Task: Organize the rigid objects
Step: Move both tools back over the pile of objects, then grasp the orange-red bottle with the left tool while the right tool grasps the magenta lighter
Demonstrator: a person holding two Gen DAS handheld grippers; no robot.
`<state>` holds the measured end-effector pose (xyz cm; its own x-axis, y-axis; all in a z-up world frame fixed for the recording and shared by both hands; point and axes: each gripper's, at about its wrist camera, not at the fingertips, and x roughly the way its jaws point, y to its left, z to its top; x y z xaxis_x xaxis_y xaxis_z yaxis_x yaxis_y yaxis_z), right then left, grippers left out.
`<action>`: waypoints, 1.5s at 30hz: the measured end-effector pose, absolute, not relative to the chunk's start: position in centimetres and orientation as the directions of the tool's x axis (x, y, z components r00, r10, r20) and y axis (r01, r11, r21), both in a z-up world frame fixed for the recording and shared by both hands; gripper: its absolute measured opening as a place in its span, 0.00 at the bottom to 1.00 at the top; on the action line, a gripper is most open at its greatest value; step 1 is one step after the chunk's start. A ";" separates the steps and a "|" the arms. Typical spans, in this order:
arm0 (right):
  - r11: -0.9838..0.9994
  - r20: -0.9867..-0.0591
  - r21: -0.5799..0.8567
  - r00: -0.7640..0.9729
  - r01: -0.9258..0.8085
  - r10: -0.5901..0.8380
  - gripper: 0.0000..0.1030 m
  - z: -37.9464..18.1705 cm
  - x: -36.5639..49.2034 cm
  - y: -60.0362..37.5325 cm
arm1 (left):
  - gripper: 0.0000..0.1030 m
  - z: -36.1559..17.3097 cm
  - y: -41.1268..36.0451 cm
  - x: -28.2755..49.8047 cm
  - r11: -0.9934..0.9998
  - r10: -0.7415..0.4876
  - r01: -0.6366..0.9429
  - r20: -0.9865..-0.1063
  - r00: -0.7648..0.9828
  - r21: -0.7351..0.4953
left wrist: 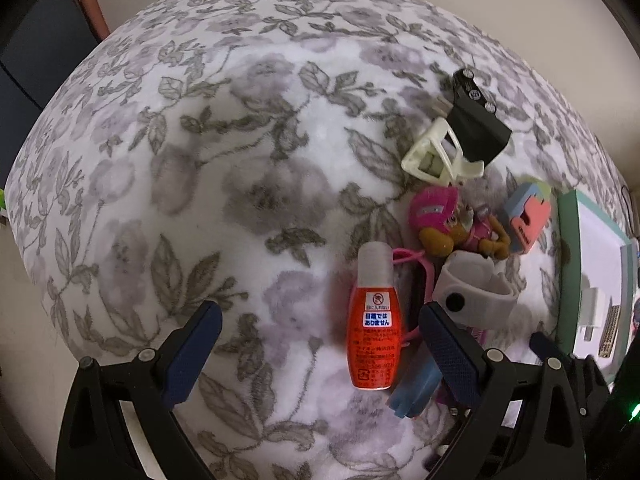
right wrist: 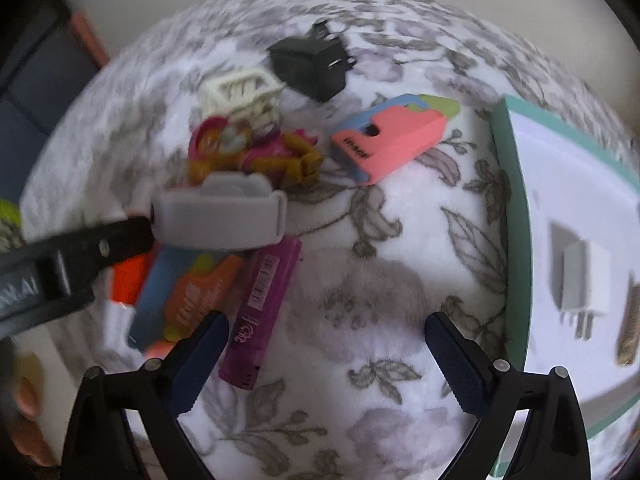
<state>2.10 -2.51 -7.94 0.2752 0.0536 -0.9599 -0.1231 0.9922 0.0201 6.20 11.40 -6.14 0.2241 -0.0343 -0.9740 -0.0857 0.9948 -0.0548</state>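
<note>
On a floral blanket (left wrist: 200, 184) lies a heap of small things: an orange bottle (left wrist: 374, 332), a grey strap (left wrist: 472, 288), a toy figure with a pink helmet (left wrist: 452, 224), a cream hair claw (left wrist: 436, 156), a black charger (left wrist: 476, 120) and a pink-and-blue block (left wrist: 526, 216). My left gripper (left wrist: 320, 310) points down, open, with the bottle lying between its fingers, close to the right one and untouched. My right gripper (right wrist: 326, 320) is open over bare blanket, a purple lighter (right wrist: 260, 312) beside its left finger. The grey strap (right wrist: 220, 216) sits just beyond.
A white box with a green rim (right wrist: 516, 216) stands at the right and holds a white plug (right wrist: 586, 284). A black finger of the other gripper (right wrist: 120, 236) reaches in from the left. The blanket's left half (left wrist: 140, 240) is bare.
</note>
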 end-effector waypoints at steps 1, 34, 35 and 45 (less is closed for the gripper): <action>0.991 -0.957 0.008 0.287 -0.136 0.047 0.92 -7.8 2.1 -2.1 | 0.96 -6.2 11.3 6.2 0.995 -0.037 -0.087 -0.975 0.220 -0.057; 0.975 -0.913 0.215 0.366 0.061 0.179 0.21 -4.3 1.4 -11.4 | 0.28 -3.8 10.8 5.9 0.978 -0.172 -0.062 -0.944 0.283 -0.197; 0.971 -0.907 0.228 0.377 0.071 0.186 0.21 -3.5 0.8 -11.1 | 0.28 -3.4 10.8 5.9 0.979 -0.169 -0.060 -0.940 0.297 -0.195; 0.938 -0.859 0.296 0.481 0.180 0.178 0.21 -0.2 0.5 -14.6 | 0.28 1.8 7.1 5.6 0.980 -0.194 0.047 -0.895 0.401 -0.191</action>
